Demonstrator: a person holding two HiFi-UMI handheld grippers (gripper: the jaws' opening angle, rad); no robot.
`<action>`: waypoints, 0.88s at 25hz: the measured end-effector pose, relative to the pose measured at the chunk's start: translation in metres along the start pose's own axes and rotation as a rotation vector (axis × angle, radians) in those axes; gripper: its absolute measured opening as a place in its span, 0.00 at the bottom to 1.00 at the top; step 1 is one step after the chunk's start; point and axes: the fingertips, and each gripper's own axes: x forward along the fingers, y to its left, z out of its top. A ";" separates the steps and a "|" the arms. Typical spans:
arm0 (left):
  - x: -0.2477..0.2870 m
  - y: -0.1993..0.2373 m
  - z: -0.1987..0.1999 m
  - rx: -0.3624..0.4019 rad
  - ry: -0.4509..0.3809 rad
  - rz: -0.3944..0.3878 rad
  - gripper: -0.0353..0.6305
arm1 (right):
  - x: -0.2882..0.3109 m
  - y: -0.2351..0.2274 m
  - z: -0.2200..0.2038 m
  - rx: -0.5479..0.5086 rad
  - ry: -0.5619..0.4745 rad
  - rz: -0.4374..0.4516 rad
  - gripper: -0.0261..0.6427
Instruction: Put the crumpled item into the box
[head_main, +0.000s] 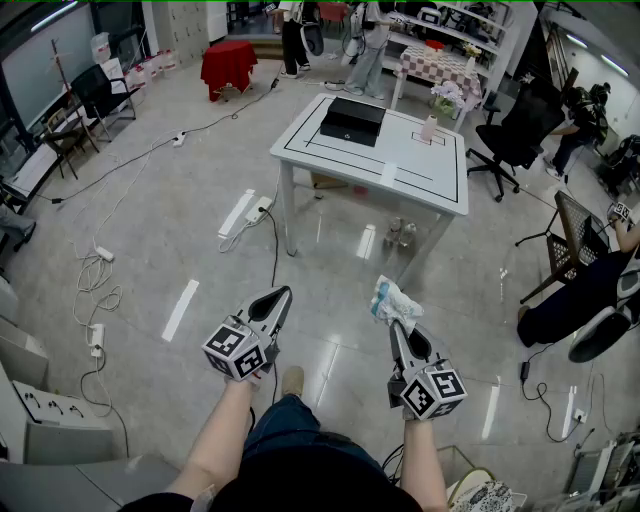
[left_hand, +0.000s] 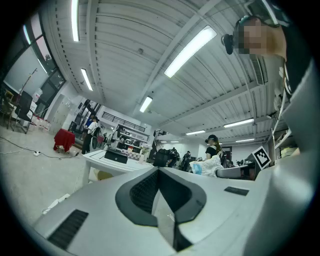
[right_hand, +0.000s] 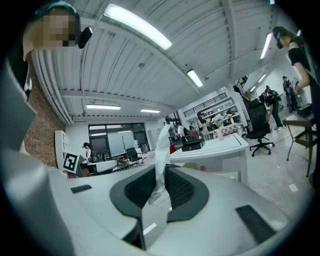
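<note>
grippers: two, left gripper and right gripper
crumpled item: one
table: one
black box: one, on the table

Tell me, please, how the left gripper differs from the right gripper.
The left gripper is empty, its jaws closed on nothing; the right gripper is shut on the crumpled item, which sticks out beyond its tips. The left gripper leans to the right in the head view, the right gripper slightly to the left. Both are held over the floor, short of the white table with the black box.
</note>
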 end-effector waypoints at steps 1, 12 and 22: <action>0.004 0.006 0.000 -0.004 -0.001 0.001 0.05 | 0.007 -0.002 0.001 -0.001 0.000 -0.002 0.13; 0.054 0.060 0.000 -0.015 0.000 0.005 0.05 | 0.074 -0.028 0.005 -0.018 0.024 -0.012 0.13; 0.105 0.105 0.002 -0.006 0.028 -0.029 0.05 | 0.140 -0.055 0.004 -0.007 0.044 -0.039 0.13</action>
